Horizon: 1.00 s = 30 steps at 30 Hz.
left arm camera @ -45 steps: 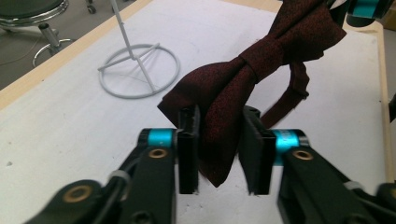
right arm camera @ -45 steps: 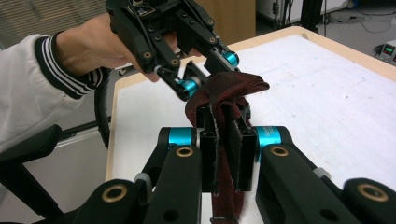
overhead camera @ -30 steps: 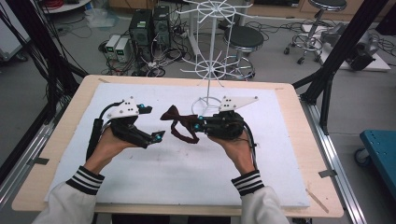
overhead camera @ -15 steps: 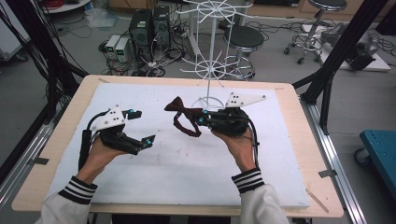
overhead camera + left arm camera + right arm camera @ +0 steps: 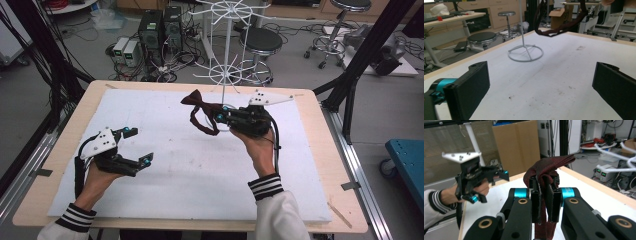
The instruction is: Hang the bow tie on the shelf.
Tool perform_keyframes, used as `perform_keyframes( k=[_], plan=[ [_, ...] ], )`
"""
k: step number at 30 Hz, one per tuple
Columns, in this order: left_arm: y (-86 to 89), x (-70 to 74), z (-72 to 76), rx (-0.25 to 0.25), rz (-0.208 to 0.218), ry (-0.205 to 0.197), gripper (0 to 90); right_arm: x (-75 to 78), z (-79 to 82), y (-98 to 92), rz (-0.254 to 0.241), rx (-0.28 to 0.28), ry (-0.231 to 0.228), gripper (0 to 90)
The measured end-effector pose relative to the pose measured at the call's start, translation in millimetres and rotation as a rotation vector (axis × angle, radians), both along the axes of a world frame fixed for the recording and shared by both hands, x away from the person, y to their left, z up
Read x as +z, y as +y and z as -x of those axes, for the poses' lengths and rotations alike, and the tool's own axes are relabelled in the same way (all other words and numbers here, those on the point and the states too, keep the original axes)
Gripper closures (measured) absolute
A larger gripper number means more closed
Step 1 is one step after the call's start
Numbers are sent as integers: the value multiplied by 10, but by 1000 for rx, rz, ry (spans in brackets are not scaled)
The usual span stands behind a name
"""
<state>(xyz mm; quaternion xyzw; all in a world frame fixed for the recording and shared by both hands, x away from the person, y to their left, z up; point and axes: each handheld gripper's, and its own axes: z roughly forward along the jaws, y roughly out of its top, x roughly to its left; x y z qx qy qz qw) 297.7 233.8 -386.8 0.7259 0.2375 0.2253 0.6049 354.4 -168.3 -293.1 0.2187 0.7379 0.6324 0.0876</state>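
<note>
A dark red bow tie [image 5: 199, 111] with its strap loop hangs from my right gripper [image 5: 218, 117], which is shut on the fabric [image 5: 546, 170] just in front of the white wire stand [image 5: 226, 60]. The tie's loop dangles above the foam mat [image 5: 564, 26]. My left gripper [image 5: 140, 146] is low over the mat at the front left, well apart from the tie, open with nothing between its jaws [image 5: 541, 85]. The right gripper view catches that left gripper [image 5: 474, 180] farther off, in the person's hand.
The stand's ring base [image 5: 525, 53] rests on the white foam mat [image 5: 200, 200] near its far edge, with wire arms [image 5: 225, 77] spreading above. A wooden table rim [image 5: 330, 165] frames the mat. Stools [image 5: 262, 40] and computer boxes [image 5: 155, 32] stand on the floor behind.
My left gripper has drawn away from the bow tie, moving left, nearer the person and lower. The right gripper has stayed by the stand with the tie held.
</note>
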Motion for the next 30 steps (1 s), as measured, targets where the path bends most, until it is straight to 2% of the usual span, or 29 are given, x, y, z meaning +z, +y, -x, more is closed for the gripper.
perform_keyframes(
  k=[5,7,10,16,22,28,30],
  plan=[
    [77,-115,22,6,20,5,17,48,-34,-20,-11,-15,-7,848],
    [92,-150,30,8,15,9,17,80,-63,-26,-16,-33,-16,848],
    [122,-211,57,12,43,-11,17,103,-79,-28,-22,-45,-25,848],
    [185,-353,80,39,43,4,17,139,-125,-60,-41,-75,-38,848],
    [206,-414,83,41,43,8,17,129,-165,-109,-54,-112,-36,848],
    [211,-465,98,44,71,-13,17,121,-168,-134,-61,-153,-43,847],
    [219,-492,92,46,69,-1,17,113,-167,-142,-63,-162,-48,847]
  ],
)
